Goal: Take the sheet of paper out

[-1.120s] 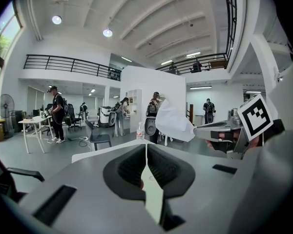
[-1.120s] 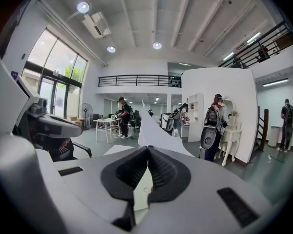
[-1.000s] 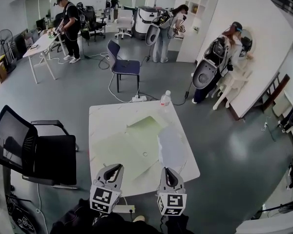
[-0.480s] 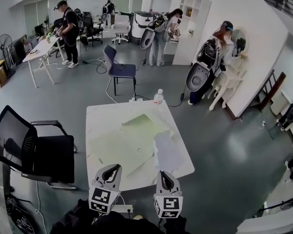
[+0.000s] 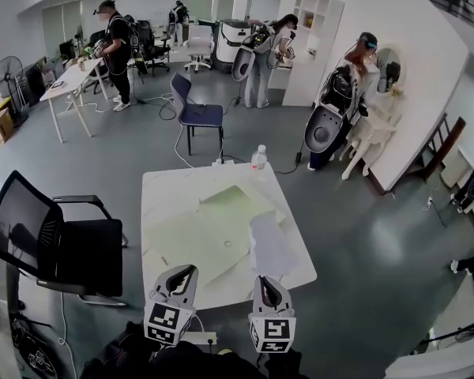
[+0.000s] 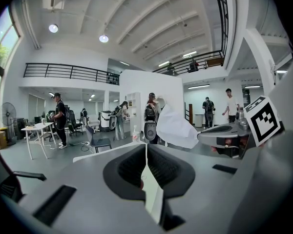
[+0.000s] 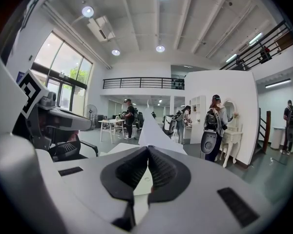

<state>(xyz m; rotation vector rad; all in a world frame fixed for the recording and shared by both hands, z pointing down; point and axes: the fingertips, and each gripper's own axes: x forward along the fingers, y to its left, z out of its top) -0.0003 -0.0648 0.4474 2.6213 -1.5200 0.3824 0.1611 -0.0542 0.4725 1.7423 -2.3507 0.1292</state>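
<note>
Both grippers sit slightly nearer the table's (image 5: 162,188) near edge than a second ago, with no shift over the last half second. Your right gripper (image 7: 147,148) is clenched flat on the near edge of the sheet of paper (image 5: 272,243), and the sheet rises ahead of the pads in the right gripper view. From the head view it lies across the right side of the green folder (image 5: 209,239) and onto bare table. Your left gripper (image 6: 146,145) is also pressed together, and a pale strip runs through the seam. This looks like the folder's near edge, pinned as an anchor. The step in hand looks like the pull-out, well along. The sheet's far end still overlaps the folder, and whether it is tucked inside cannot be told. For the next move, hold the left steady and draw the right toward you and outward, low and level, so the thin sheet neither tears nor drags the folder. A water bottle (image 5: 258,158) stands at the far edge, well apart.
</note>
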